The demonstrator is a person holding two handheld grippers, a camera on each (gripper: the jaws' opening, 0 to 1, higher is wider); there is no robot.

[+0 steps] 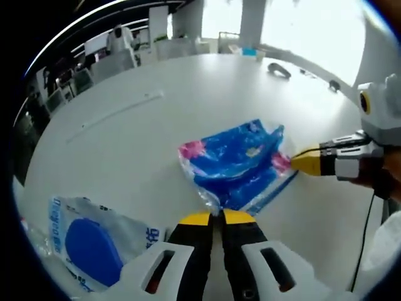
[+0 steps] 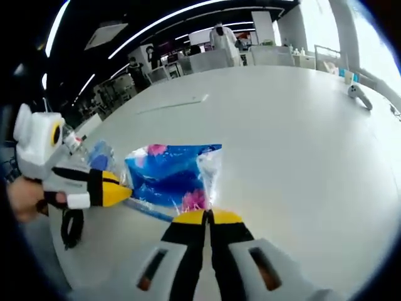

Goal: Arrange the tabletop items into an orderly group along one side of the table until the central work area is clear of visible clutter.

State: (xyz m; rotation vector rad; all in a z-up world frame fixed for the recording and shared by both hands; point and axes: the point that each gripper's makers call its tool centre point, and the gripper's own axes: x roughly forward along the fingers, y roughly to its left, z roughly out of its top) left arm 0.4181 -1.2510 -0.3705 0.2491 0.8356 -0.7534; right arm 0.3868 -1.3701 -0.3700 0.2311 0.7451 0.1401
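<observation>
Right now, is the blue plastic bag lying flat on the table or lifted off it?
Lying flat. The blue bag rests spread on the white table, with both grippers pinching its edges.

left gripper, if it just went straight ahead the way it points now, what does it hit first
The blue bag. The left gripper has its jaws closed right at the bag's near edge, apparently pinching it already. The right gripper is at the far corner, off to the side.

Right gripper (image 2: 209,216) pinches blue plastic package (image 2: 170,174) edge; left gripper (image 2: 125,188) grips opposite edge; white table (image 2: 288,144).
</observation>
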